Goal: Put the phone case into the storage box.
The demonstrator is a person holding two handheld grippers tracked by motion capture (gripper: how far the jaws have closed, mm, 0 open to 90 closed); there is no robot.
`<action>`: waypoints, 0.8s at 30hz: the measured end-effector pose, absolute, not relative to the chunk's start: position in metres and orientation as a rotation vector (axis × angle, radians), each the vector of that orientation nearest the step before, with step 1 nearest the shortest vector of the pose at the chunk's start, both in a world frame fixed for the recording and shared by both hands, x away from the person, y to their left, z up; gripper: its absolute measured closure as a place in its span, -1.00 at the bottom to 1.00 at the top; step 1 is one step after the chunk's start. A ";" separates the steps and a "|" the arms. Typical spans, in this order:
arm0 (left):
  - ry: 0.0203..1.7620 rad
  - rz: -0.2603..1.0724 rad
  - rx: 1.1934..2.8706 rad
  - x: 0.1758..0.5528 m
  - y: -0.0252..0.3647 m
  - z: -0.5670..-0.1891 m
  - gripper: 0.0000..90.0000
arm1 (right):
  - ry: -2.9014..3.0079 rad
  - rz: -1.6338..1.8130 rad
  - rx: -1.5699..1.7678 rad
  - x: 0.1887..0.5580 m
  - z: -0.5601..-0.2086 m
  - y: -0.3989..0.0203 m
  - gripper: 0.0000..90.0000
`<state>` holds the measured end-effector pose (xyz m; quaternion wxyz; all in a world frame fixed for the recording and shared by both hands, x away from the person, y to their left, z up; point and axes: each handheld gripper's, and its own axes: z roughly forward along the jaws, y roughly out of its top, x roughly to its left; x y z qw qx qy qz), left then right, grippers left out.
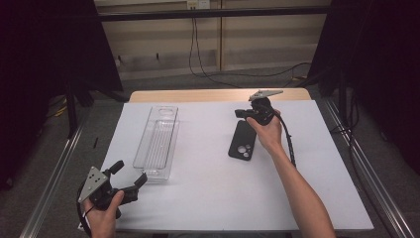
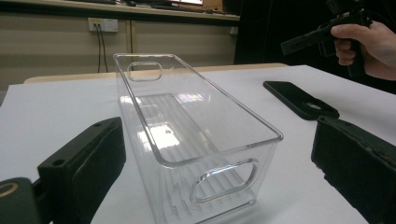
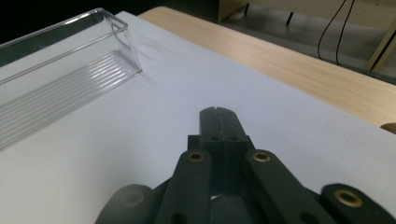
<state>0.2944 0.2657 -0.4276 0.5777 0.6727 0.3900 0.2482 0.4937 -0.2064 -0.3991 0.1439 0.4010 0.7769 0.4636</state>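
The desk [image 1: 208,198], covered by a white sheet with a strip of bare wood showing along its far edge, is carrying everything in the scene. On its left half a long clear plastic bin [image 1: 157,143] is lying lengthwise, open side up, with an oval handle hole cut into each end wall and a ribbed floor showing through; nothing is lying inside it. To the right of the middle, well apart from the bin, a black phone case [image 1: 242,140] is lying flat on the sheet with its camera cutouts showing. At the near left corner of the desk the left tongs [image 1: 130,177] are sitting in the person's left hand [image 1: 103,214], pointing toward the near end of the bin; in the left gripper view the two black jaws are standing wide apart, one on each side of that end wall, not touching it and holding nothing. Beyond the phone case the right tongs [image 1: 239,113] are being held above the desk in the person's right hand [image 1: 267,130], just past the far end of the case and pointing left toward the bin. In the right gripper view their jaws are pressing flat against each other, fully closed, with nothing between them.
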 end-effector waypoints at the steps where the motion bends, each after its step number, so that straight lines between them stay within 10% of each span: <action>1: 0.912 0.582 1.575 0.294 0.266 -0.428 -0.93 | 2.252 1.330 1.166 0.495 -0.399 -0.206 1.00; 24: 0.913 0.589 1.593 0.293 0.267 -0.428 -0.93 | 2.596 0.876 1.315 0.539 -0.406 -0.184 1.00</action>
